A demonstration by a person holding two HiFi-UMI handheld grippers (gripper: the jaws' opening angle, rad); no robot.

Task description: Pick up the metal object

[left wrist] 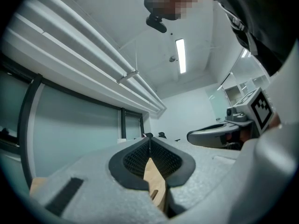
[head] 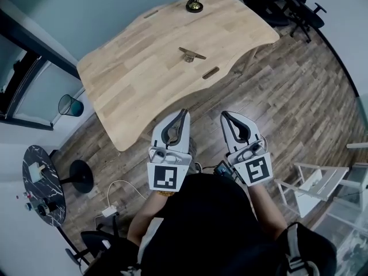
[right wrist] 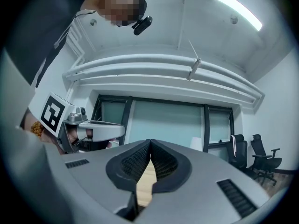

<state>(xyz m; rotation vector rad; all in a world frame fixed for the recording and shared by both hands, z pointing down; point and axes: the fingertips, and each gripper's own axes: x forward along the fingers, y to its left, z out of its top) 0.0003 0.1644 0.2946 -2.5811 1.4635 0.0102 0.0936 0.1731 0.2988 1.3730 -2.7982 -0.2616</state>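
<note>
Plainly, left gripper [head: 184, 113] and right gripper [head: 223, 115] are clenched empty, with the metal object [head: 191, 54] at twelve o'clock on the table [head: 132, 79].

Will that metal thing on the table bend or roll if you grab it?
The small dark metal bar-shaped object probably stays stiff, as it looks like solid metal. It likely won't roll: its long arms stick out sideways above the light wooden table. It may feel heavy for its size.
</note>
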